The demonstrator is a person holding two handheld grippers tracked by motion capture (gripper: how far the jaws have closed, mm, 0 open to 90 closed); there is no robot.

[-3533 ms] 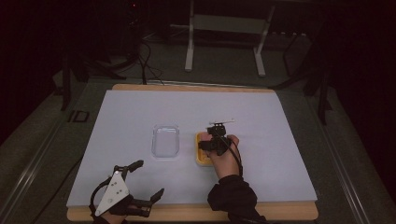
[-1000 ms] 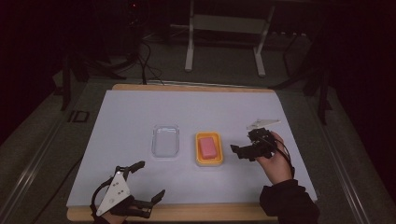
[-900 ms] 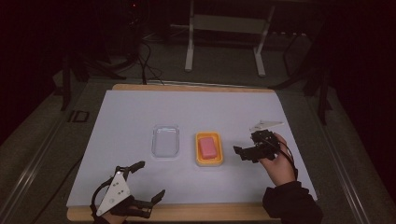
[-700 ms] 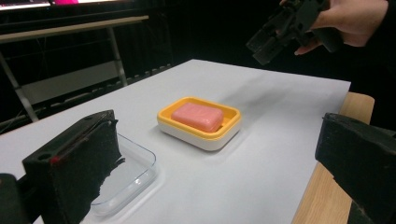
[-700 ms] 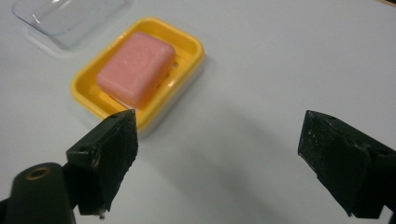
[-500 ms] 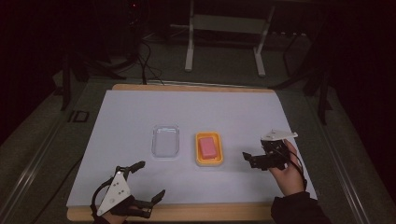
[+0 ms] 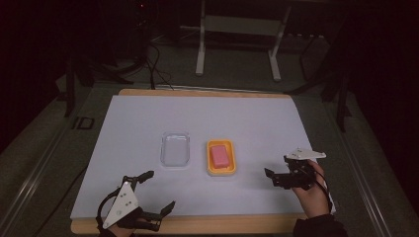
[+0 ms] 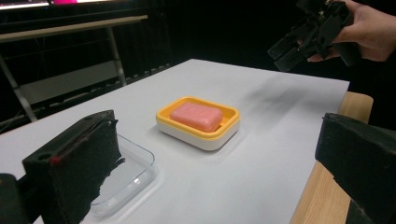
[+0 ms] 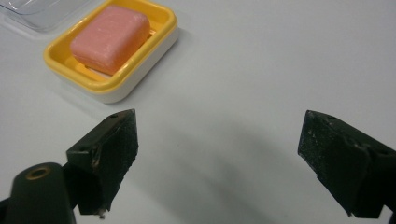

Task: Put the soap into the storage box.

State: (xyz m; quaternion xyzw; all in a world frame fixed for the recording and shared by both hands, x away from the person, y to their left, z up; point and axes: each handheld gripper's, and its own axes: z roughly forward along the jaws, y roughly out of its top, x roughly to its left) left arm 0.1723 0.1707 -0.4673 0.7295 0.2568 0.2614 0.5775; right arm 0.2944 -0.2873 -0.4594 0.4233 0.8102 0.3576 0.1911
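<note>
Near the worktop's front left corner the left gripper (image 7: pixel 148 197) rests with its jaws spread and empty; next comes the clear plastic lid (image 7: pixel 175 149), then just beside it the yellow soap dish (image 7: pixel 220 157) holding the pink soap bar (image 7: pixel 220 155), its long axis running front to back. The right gripper (image 7: pixel 274 177), jaws spread and empty, is nearer the dish, hovering to its right. Earlier it stood over the dish; it has since drawn back toward the front right corner.

The letters "ID" (image 7: pixel 82 123) are printed pale on the dark floor covering at about nine o'clock from the table (image 7: pixel 148 108); nothing else is legible.
</note>
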